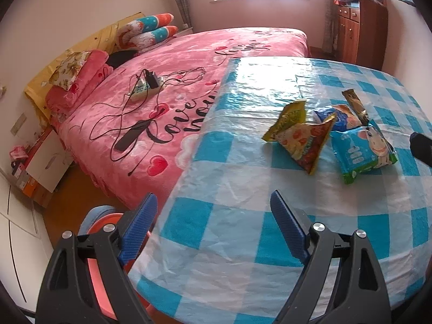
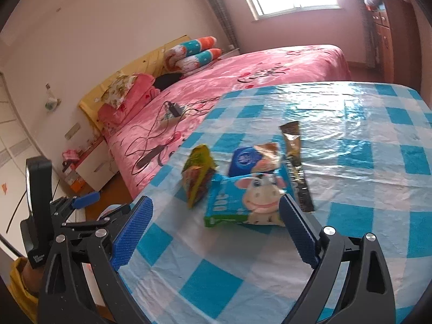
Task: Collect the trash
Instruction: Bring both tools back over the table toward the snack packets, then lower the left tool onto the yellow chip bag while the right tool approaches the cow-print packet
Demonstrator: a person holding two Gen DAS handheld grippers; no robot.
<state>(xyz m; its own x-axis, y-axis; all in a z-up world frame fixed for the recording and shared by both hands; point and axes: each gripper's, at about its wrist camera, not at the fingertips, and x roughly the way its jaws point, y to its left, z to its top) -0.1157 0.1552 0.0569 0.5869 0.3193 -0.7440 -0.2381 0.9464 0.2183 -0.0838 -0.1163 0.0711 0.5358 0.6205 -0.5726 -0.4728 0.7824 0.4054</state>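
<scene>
A pink bed [image 1: 189, 86] fills the room behind, its near edge meeting the far-left edge of the table [image 1: 243, 216], which wears a blue-and-white checked plastic cloth. On the bed lies a power strip [image 1: 143, 87] with black cables trailing toward the table side.

The table's left edge runs diagonally down to the left gripper [image 1: 213, 226], which hovers over the table's near-left corner with its jaws spread wide and nothing between them. A broad bare stretch of cloth lies between it and the trash. The far half of the table is bare and shiny up to its far edge.

The right gripper [image 2: 216, 235] hangs low over the near part of the table, jaws released and wide, grasping nothing. Its right blue pad sits just in front of the lower right corner of the cow-print blue wrapper [image 2: 248, 199]; whether they touch cannot be told.

The trash is clustered mid-table: the cow-print blue wrapper nearest, a dark blue packet [image 2: 251, 159] tucked behind it, a yellow-green and red snack bag [image 2: 198, 178] standing tilted to its left, and a long brown stick wrapper [image 2: 295, 162] on its right.
</scene>
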